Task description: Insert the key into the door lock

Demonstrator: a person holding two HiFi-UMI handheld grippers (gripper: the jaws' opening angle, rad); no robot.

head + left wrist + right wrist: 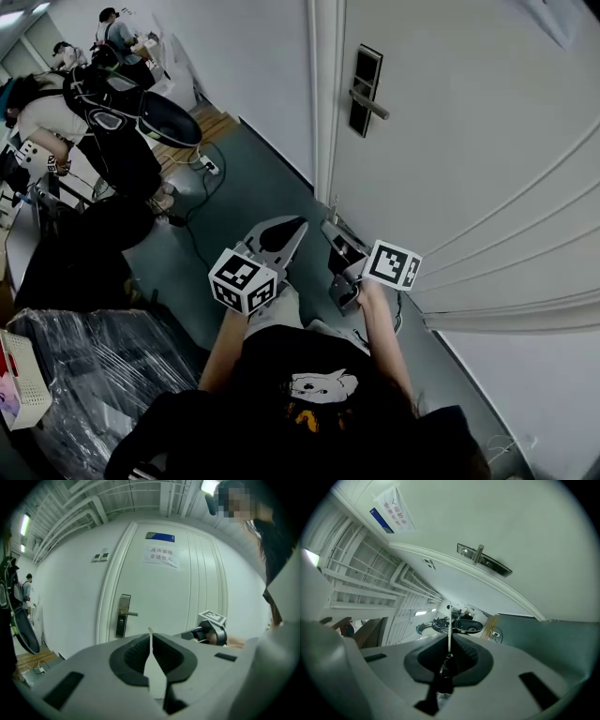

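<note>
The white door [487, 141] carries a dark lock plate with a lever handle [366, 91], well above and ahead of both grippers. That lock [123, 616] shows in the left gripper view too, and in the right gripper view the lock [480, 557] sits high up. My right gripper [449, 640] is shut on a key [449, 623], whose thin blade sticks out past the tips. In the head view the right gripper [330, 231] is held low near the door's foot. My left gripper [296, 225] hangs beside it, and its jaws [150, 632] are shut with nothing seen between them.
A paper sign [161, 556] is taped high on the door. Several people [84, 103] stand at the back left. A cable and power strip [210, 167] lie on the floor. A plastic-wrapped bundle [94, 366] and a white basket [23, 380] sit at lower left.
</note>
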